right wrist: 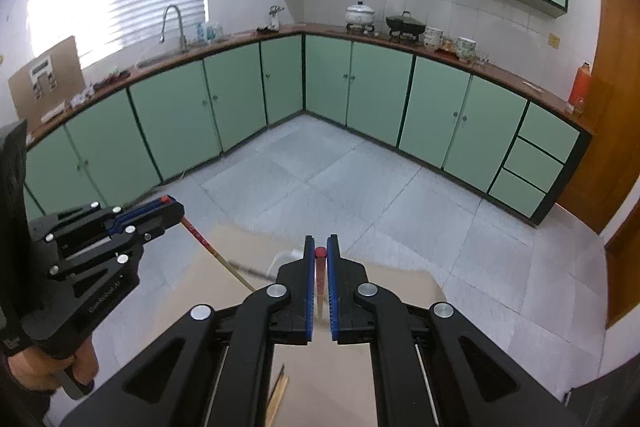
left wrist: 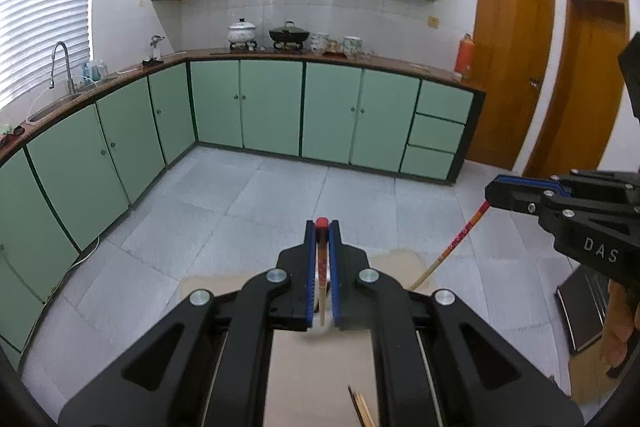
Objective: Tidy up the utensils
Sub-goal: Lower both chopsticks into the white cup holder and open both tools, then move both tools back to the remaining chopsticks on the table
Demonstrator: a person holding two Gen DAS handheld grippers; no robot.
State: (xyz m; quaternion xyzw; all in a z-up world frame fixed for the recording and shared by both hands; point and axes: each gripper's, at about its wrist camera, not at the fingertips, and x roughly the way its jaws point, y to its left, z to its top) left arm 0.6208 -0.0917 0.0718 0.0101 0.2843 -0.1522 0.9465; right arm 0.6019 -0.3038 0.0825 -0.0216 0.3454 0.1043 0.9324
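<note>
My left gripper (left wrist: 322, 227) is shut on a red-topped chopstick (left wrist: 321, 259) that stands upright between its blue pads, held in the air above a tan table (left wrist: 320, 367). My right gripper (right wrist: 320, 247) is shut on a second red-topped chopstick (right wrist: 320, 279), also upright. Each gripper shows in the other's view: the right gripper (left wrist: 494, 193) with its chopstick (left wrist: 460, 241) slanting down, and the left gripper (right wrist: 176, 209) with its chopstick (right wrist: 216, 253). More chopstick ends (left wrist: 362, 407) lie on the table near me; they also show in the right wrist view (right wrist: 278, 391).
A grey tiled floor (left wrist: 240, 207) lies beyond the table edge. Green cabinets (left wrist: 272, 107) with a counter, sink tap (left wrist: 60, 67), pots (left wrist: 288, 35) and a red thermos (left wrist: 464, 57) line the walls. Wooden doors (left wrist: 508, 59) stand at the right. A dark rack (left wrist: 580, 311) sits at the right.
</note>
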